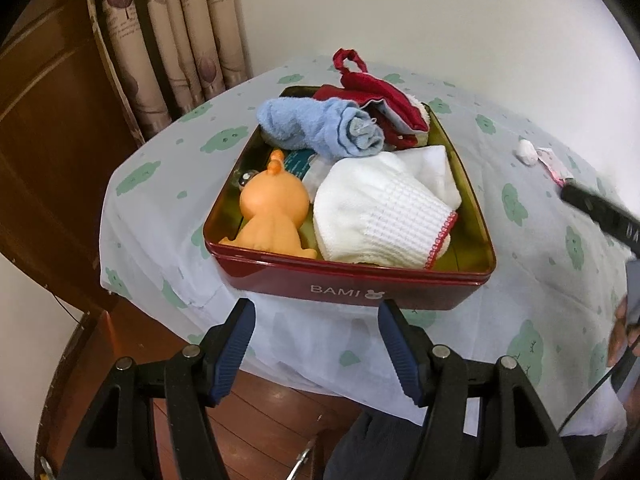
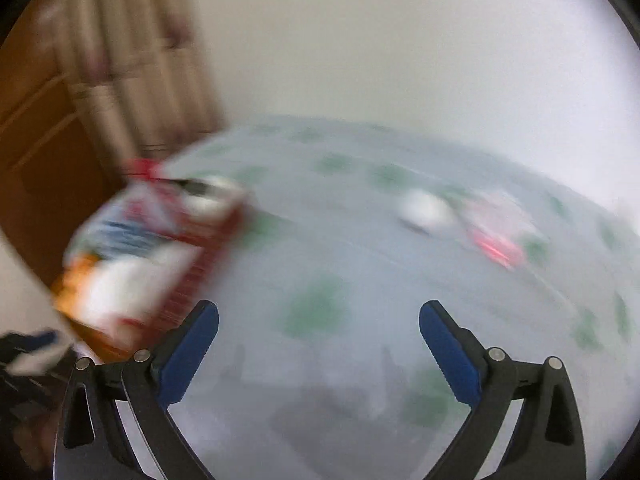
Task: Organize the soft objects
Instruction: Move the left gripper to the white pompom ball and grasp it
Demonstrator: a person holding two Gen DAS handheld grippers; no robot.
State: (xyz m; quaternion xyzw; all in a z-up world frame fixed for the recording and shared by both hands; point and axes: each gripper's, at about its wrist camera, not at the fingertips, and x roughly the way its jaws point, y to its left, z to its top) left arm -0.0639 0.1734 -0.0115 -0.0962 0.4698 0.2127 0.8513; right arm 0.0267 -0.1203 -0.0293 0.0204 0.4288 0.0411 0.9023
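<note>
A red BAMI tin [image 1: 352, 288] stands on the table and holds a rolled blue towel [image 1: 320, 128], a white knitted cloth [image 1: 380, 216], a red cloth [image 1: 376, 100] at the back and an orange rubber toy [image 1: 276, 212]. My left gripper [image 1: 316, 312] is open and empty, just in front of the tin's near wall. My right gripper [image 2: 318, 316] is open and empty above the tablecloth. The right wrist view is motion-blurred; the tin [image 2: 208, 256] shows at its left. A small white object [image 2: 424, 210] and a pink-red item [image 2: 496, 240] lie ahead of it.
The table wears a white cloth with green cloud prints [image 1: 520, 240]. The small white object [image 1: 526, 152] and the pink wrapper [image 1: 554, 164] lie at the right. A curtain [image 1: 172, 32] and a wooden door [image 1: 48, 120] stand behind left. The right gripper's black body [image 1: 600, 208] enters from the right.
</note>
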